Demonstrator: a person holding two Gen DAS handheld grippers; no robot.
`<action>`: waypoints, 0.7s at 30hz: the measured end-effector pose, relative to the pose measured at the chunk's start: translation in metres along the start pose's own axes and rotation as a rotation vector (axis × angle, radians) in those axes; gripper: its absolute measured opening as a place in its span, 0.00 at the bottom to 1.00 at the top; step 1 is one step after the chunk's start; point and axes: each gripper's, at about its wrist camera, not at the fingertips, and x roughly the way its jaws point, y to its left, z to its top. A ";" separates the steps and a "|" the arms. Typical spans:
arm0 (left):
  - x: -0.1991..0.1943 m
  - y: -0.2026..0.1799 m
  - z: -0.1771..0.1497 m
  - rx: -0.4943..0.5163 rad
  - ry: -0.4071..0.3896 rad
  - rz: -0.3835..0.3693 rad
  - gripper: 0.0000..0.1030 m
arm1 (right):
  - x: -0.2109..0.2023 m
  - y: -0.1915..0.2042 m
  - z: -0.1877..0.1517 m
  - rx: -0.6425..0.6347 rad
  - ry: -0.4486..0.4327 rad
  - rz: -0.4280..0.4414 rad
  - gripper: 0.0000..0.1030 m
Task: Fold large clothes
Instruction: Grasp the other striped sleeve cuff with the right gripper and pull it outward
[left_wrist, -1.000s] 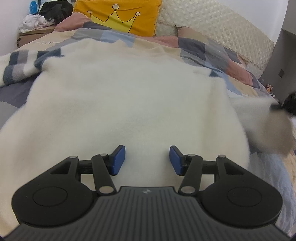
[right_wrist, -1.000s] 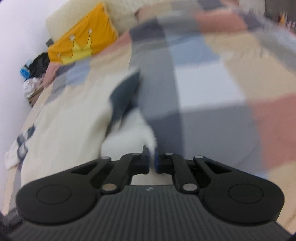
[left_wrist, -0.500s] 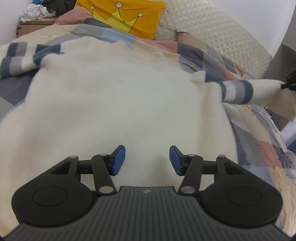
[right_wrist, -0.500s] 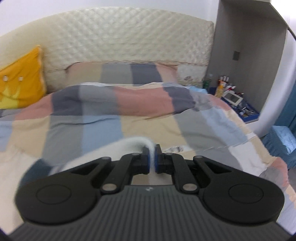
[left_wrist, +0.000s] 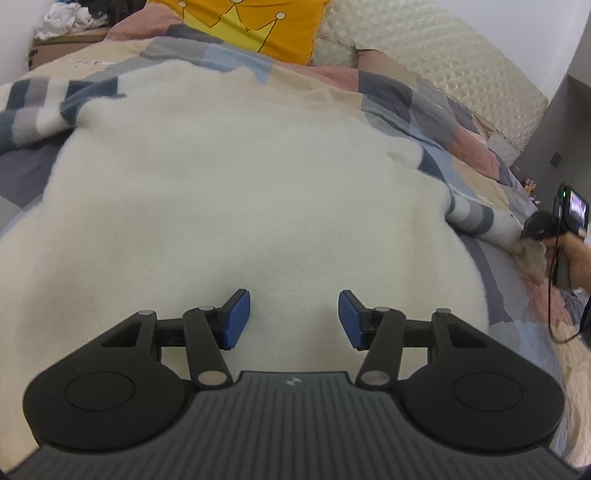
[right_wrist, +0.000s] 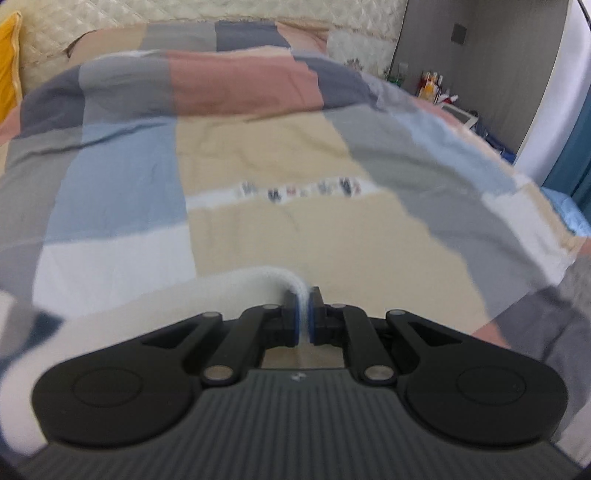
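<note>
Left gripper (left_wrist: 294, 319): jaws stand apart, nothing between the blue pads; the cream sweater (left_wrist: 240, 192) lies spread on the patchwork quilt (left_wrist: 413, 99) directly beneath and ahead of them. Right gripper (right_wrist: 303, 317): jaws pinched tight on the sweater's cuff (right_wrist: 295, 288), the striped sleeve (left_wrist: 476, 218) trailing away to their left over the quilt.

A home bedroom is showing here: a bed is lying under a patchwork quilt of pink, grey, blue and beige squares (right_wrist: 266, 155), a quilted cream headboard (left_wrist: 443, 62) is backing it, and a yellow crown-printed pillow (left_wrist: 251, 22) is leaning there.
</note>
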 end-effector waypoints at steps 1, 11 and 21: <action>0.002 0.000 0.000 0.000 0.003 0.003 0.57 | 0.004 -0.001 -0.005 0.007 0.006 0.007 0.08; -0.004 -0.004 0.001 0.002 0.009 0.014 0.57 | -0.020 -0.013 -0.007 0.080 0.006 0.100 0.14; -0.036 -0.017 -0.009 0.040 -0.006 -0.041 0.57 | -0.121 -0.011 -0.008 0.119 -0.029 0.214 0.60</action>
